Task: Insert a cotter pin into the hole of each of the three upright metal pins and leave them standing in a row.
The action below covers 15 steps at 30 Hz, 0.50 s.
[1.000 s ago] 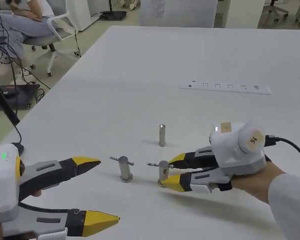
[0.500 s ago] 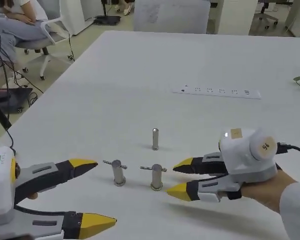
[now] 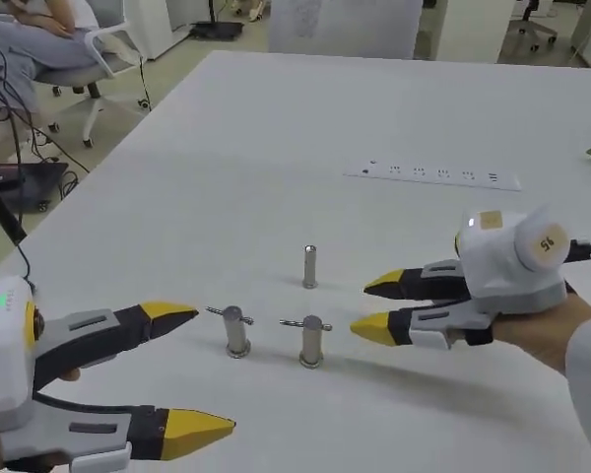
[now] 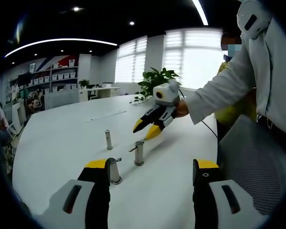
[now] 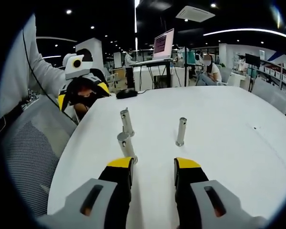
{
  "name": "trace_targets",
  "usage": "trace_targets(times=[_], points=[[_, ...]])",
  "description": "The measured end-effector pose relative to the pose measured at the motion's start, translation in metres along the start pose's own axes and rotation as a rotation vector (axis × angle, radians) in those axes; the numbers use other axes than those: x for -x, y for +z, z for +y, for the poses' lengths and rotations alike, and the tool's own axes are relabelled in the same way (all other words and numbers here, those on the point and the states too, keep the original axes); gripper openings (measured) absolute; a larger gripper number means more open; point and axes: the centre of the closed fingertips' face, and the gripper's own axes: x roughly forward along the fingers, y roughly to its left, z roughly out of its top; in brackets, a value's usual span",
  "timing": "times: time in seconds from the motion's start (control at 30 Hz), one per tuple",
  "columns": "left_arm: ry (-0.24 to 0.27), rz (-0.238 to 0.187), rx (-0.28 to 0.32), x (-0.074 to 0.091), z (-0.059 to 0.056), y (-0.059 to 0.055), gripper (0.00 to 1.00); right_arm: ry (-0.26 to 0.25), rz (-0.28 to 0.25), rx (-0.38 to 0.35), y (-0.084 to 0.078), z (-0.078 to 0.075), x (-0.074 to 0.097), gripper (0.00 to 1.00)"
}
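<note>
Three short upright silver metal pins on the white worktop (image 3: 276,148). Pin nearer left tongs (image 3: 236,335) and pin nearer right tongs (image 3: 311,343) each carry a thin wire cotter pin (image 3: 220,312) crosswise through the top. Bare third pin (image 3: 309,266) stands beyond them. Right tongs (image 3: 364,307) spread, empty, hand level, tips just beside the nearest pin. Left tongs (image 3: 214,370) spread wide, empty. The right unit's round sticker has two digits, unclear.

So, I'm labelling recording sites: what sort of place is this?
Probably an open-plan office or lab: a big white table, a wheeled office chair beside it, a lit monitor on another desk.
</note>
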Motion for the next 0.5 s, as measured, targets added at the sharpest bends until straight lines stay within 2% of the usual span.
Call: trace_targets(times=[0.5], points=[[0.007,-0.009,0.019,0.001,0.002,-0.002,0.71,-0.007,-0.009,0.01,0.024,-0.024,-0.026,0.38]])
